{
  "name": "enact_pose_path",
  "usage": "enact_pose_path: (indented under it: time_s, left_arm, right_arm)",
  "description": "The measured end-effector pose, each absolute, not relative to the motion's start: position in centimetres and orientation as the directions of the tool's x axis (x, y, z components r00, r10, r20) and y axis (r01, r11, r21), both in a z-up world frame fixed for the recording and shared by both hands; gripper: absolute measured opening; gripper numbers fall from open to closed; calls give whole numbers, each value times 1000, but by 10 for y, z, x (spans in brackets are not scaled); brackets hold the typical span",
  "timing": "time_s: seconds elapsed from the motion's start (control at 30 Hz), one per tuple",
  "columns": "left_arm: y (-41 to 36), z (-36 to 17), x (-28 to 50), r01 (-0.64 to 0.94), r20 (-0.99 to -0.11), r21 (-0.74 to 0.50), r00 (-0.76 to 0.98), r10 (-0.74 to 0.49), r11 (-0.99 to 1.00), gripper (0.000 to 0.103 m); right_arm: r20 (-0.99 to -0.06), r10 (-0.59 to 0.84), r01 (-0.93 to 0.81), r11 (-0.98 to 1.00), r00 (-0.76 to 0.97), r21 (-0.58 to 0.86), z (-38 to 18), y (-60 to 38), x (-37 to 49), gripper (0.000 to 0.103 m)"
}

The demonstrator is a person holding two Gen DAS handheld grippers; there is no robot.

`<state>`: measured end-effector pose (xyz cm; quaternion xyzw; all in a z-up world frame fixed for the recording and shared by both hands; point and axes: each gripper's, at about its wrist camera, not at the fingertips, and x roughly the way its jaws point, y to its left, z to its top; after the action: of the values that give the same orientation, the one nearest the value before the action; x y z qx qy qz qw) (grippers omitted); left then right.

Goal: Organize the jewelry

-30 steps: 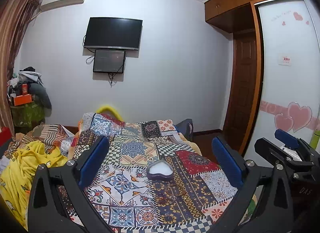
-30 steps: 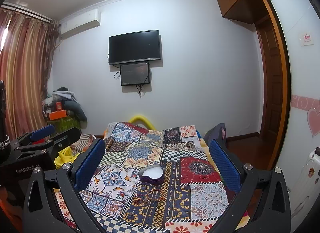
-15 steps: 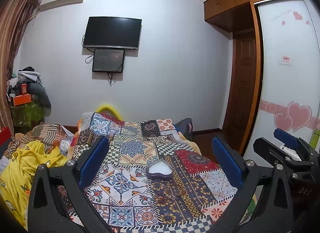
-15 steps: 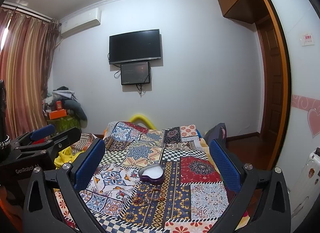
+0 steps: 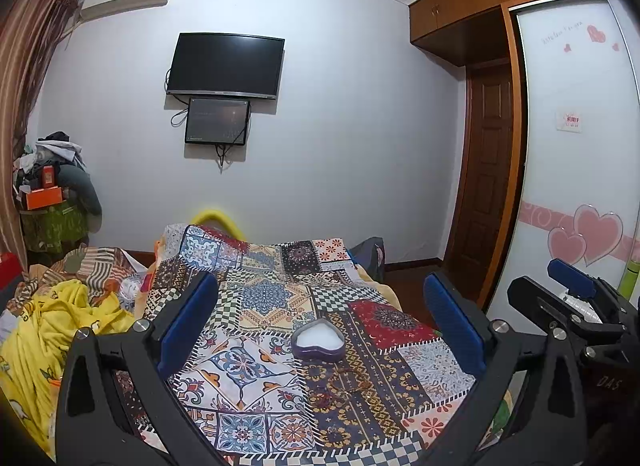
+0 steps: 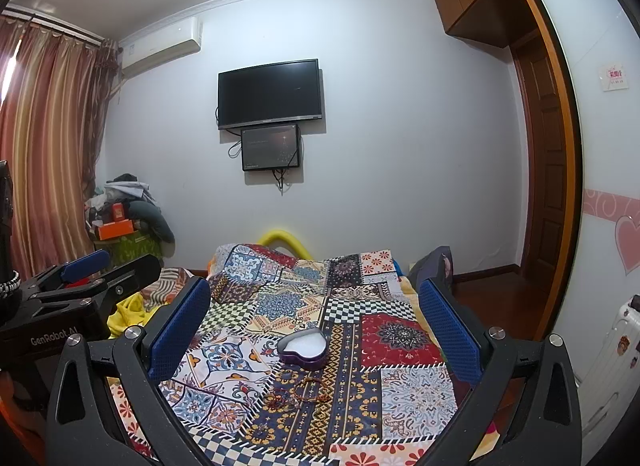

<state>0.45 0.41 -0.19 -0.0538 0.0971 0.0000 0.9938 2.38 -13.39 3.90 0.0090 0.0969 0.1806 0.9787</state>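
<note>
A purple heart-shaped box (image 5: 318,342) with a white lining lies open on the patchwork bedspread (image 5: 256,306); it also shows in the right wrist view (image 6: 303,347). Several thin bracelets (image 5: 340,384) lie on the cloth just in front of it, also in the right wrist view (image 6: 298,390). My left gripper (image 5: 320,322) is open and empty, held above the bed short of the box. My right gripper (image 6: 314,318) is open and empty, also short of the box. The right gripper shows at the right edge of the left wrist view (image 5: 576,306), and the left gripper shows at the left of the right wrist view (image 6: 80,286).
A yellow blanket (image 5: 48,330) and striped bedding lie heaped left of the bed. A cluttered stand with an orange box (image 5: 40,197) is at the far left. A wardrobe with heart stickers (image 5: 580,185) and a brown door (image 5: 484,177) are at the right. A TV (image 5: 226,65) hangs on the far wall.
Both views shift only very slightly. Both grippers stay open and empty, and the box and bracelets have not moved.
</note>
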Motion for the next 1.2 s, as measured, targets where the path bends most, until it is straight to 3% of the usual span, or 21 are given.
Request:
enact_pose_path:
  time_s: [0.8, 1.2]
  left_arm:
    - [4, -6, 8, -14, -203, -102, 979, -7, 995, 103]
    - [4, -20, 26, -40, -270, -83, 963, 16, 996, 103]
  right_arm:
    - [-202, 352, -347, 936, 914, 59, 37, -136, 28, 103]
    - [-257, 318, -310, 948, 912, 73, 20, -141, 42, 103]
